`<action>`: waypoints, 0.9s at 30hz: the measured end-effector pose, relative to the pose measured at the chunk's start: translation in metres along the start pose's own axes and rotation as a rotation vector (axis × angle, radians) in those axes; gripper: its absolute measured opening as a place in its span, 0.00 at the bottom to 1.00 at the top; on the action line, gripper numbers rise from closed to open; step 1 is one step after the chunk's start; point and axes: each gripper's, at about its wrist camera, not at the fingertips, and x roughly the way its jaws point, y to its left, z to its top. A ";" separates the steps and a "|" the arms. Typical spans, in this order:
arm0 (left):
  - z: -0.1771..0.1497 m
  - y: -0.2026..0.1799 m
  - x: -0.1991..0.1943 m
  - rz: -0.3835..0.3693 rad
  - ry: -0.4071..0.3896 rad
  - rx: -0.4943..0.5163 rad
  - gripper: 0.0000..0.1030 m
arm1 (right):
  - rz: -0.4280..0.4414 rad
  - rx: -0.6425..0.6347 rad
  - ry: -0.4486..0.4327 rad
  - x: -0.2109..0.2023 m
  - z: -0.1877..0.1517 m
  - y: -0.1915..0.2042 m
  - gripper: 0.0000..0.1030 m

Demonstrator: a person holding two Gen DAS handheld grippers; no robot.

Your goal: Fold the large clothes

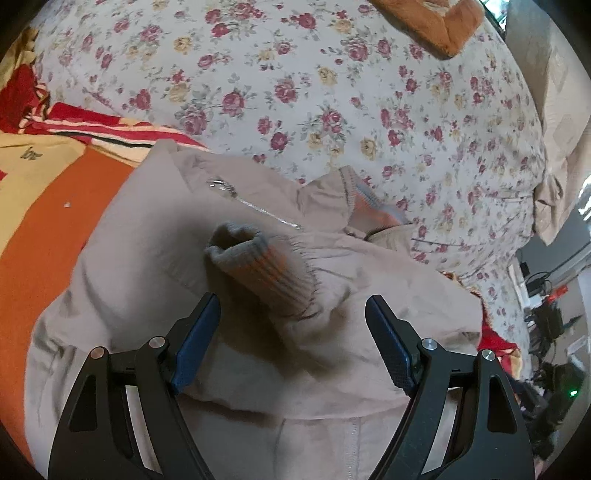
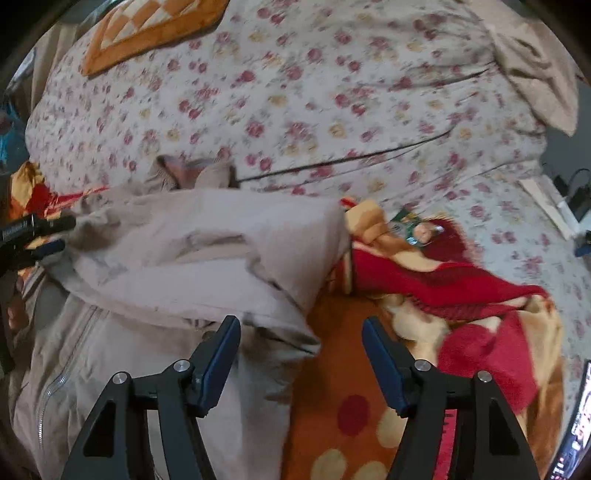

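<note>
A beige zip-up jacket (image 1: 155, 258) lies on an orange and red blanket (image 1: 44, 229). One sleeve is folded across its chest, ending in a grey ribbed cuff (image 1: 258, 262) with orange stripes. My left gripper (image 1: 291, 306) is open just above that sleeve, the cuff beyond its fingertips. In the right wrist view the jacket (image 2: 192, 258) fills the left half, its folded sleeve on top and its zip (image 2: 55, 391) at lower left. My right gripper (image 2: 301, 328) is open over the jacket's right edge and the blanket (image 2: 332, 369). The left gripper (image 2: 55, 232) shows at the far left.
A floral quilt (image 1: 332, 92) covers the bed beyond the jacket. An orange checked cushion (image 2: 147, 33) lies on it at the back. A small packet (image 2: 406, 227) rests on the rumpled red blanket. Cables and equipment (image 1: 550, 321) stand on the floor to the right.
</note>
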 end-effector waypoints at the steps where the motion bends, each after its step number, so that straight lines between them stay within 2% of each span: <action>1: 0.001 0.000 0.000 -0.008 0.005 -0.004 0.79 | -0.006 -0.018 0.017 0.004 -0.001 0.003 0.59; 4: 0.001 0.000 -0.009 -0.026 -0.002 0.007 0.79 | -0.001 -0.075 0.038 0.003 -0.006 0.012 0.59; 7: -0.002 -0.005 -0.009 0.039 0.002 0.062 0.79 | 0.025 -0.083 0.020 0.005 -0.005 0.017 0.58; 10: -0.004 -0.012 -0.002 0.058 0.018 0.082 0.79 | 0.003 -0.062 0.039 0.021 -0.001 0.017 0.36; 12: -0.004 -0.016 0.014 0.092 0.056 0.071 0.79 | 0.009 -0.022 0.038 0.028 0.000 0.015 0.24; 13: -0.005 -0.017 0.021 0.103 0.076 0.059 0.78 | 0.018 -0.006 0.039 0.029 0.000 0.013 0.13; 14: -0.006 -0.020 0.028 0.099 0.089 0.051 0.75 | 0.027 0.027 0.030 0.027 0.001 0.010 0.08; 15: -0.006 -0.024 0.031 0.087 0.086 0.058 0.64 | 0.038 0.055 0.016 0.023 0.001 0.007 0.07; 16: -0.004 -0.030 0.032 0.089 0.084 0.076 0.30 | 0.058 0.090 -0.005 0.017 0.002 0.002 0.03; 17: -0.002 -0.034 0.031 0.093 0.087 0.084 0.14 | 0.084 0.126 -0.032 0.007 0.003 -0.004 0.03; 20: 0.011 -0.043 0.002 0.006 0.042 0.102 0.13 | 0.174 0.177 -0.078 -0.017 0.004 -0.012 0.02; 23: 0.021 -0.041 -0.031 0.009 -0.015 0.138 0.13 | 0.249 0.120 -0.075 -0.038 0.001 -0.006 0.02; 25: 0.024 -0.023 -0.037 0.055 -0.005 0.119 0.13 | 0.292 0.025 -0.012 -0.035 -0.005 0.010 0.02; 27: 0.020 -0.007 -0.029 0.100 0.018 0.115 0.13 | 0.322 -0.088 0.100 -0.018 -0.016 0.032 0.02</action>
